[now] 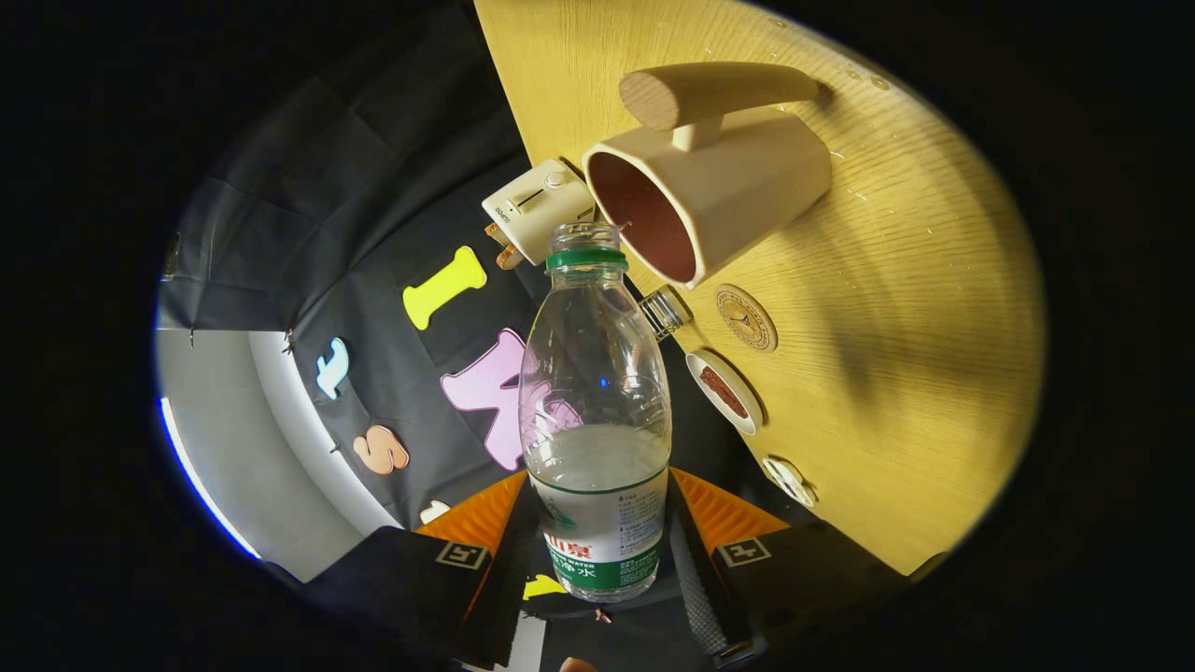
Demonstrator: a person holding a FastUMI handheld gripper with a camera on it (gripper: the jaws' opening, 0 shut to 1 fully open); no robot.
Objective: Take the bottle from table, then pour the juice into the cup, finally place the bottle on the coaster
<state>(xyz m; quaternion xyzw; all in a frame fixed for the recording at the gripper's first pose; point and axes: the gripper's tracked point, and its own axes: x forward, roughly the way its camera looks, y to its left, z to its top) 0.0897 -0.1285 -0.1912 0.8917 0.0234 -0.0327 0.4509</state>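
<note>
The gripper [597, 551] holds the bottle [595, 411] low down, near its bottom. The two fingers [719, 518] are closed tight on it, one on each side. The bottle has no cap, and it is about a third full.

The whole view is tipped over, so the table [915, 308] looks like a wall on one side. That means the bottle is leaning over toward the cup [719, 187]. The mouth of the bottle sits right at the rim of the cup. I think this is the pouring step.

To pour well, keep the mouth over the open cup and tip a bit more, slowly, so the juice runs in and does not splash. Keep the fingers tight so the bottle does not slip.

The coaster [746, 318] lies on the table just past the cup. The bottle goes there when the pouring is done.
</note>
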